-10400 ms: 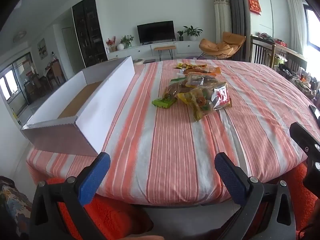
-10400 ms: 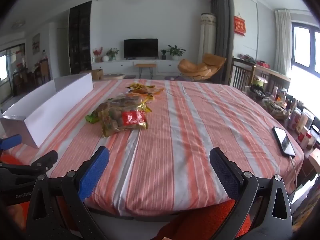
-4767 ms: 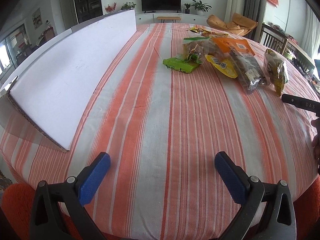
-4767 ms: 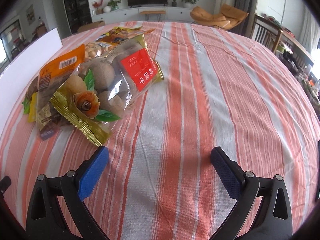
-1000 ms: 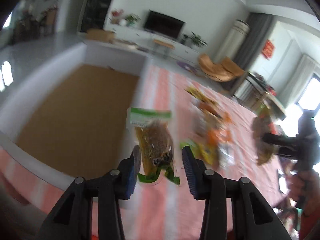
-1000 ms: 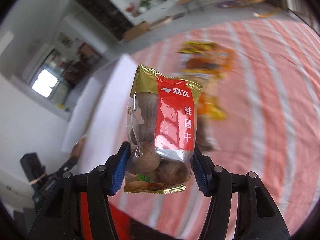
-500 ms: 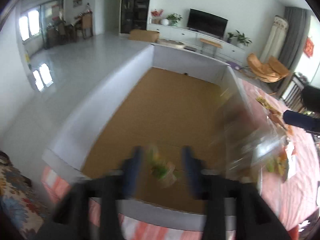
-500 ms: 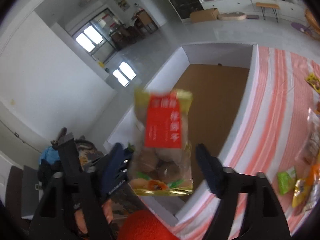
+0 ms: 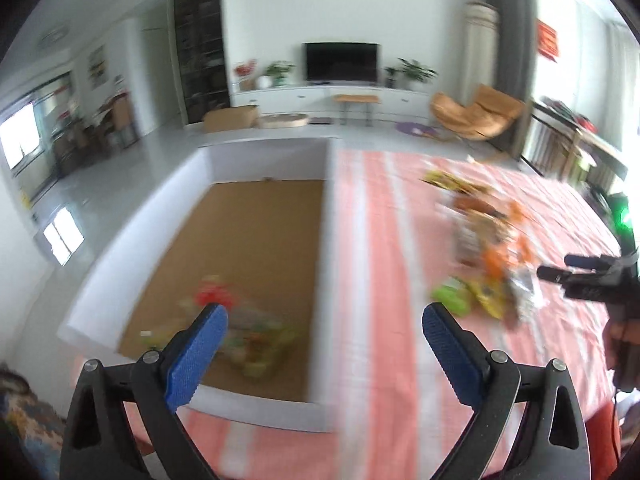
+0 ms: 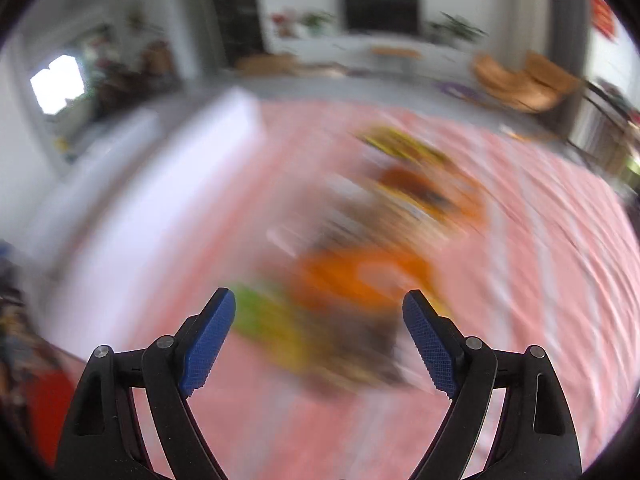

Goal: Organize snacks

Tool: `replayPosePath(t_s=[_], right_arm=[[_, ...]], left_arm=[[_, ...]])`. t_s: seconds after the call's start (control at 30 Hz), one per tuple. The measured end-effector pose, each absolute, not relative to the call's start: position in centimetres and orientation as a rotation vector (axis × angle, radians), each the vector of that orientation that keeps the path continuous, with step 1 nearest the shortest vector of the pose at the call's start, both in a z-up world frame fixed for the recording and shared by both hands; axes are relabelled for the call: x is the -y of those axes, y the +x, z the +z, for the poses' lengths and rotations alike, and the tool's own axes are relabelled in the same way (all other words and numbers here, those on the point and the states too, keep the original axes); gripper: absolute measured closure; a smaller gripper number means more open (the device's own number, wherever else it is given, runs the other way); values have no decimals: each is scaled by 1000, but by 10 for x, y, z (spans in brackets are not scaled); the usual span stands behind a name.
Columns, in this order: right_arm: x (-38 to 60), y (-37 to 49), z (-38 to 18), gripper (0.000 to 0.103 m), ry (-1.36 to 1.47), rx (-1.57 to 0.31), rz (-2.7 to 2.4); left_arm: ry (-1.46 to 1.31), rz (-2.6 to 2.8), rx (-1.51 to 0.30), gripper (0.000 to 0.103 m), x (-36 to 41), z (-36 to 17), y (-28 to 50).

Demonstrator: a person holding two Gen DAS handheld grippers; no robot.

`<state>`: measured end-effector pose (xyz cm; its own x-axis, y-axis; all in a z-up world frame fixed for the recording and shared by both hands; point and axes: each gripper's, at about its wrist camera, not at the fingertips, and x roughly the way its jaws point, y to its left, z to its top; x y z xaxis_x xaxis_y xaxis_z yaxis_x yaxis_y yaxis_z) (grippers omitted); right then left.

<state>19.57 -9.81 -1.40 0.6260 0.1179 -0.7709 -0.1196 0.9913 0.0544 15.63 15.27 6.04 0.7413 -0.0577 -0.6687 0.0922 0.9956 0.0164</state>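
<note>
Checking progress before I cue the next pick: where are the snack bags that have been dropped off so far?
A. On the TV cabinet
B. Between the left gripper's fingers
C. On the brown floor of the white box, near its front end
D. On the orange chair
C: the blurred snack bags lie on the brown floor inside the white box, while the left gripper is open and holds nothing.

No readable text, snack packets [image 9: 486,264] blurred, labels illegible
</note>
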Motion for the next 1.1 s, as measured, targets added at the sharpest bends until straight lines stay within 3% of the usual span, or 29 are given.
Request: replayPosePath(t_s=[0.17,0.33,0.63,0.83,1.1], right_arm=[[200,153,-57,15,40,-941,-31],[241,134,-79,15,52,-955,-94],[233,138,-90,15,54,-943,-85],[227,142,-98,11,55,-928,-117],[230,142,-101,7,68,-908,-128]], left_arm=[[130,-112,-742,5,-91,53,159],[137,-128,-756,5,-59,49,161],[152,-148,-795,5,-41,29,161],[134,-267,-978,5,-26,-43,171],[142,-265,-1019,1,-9,-90,199]])
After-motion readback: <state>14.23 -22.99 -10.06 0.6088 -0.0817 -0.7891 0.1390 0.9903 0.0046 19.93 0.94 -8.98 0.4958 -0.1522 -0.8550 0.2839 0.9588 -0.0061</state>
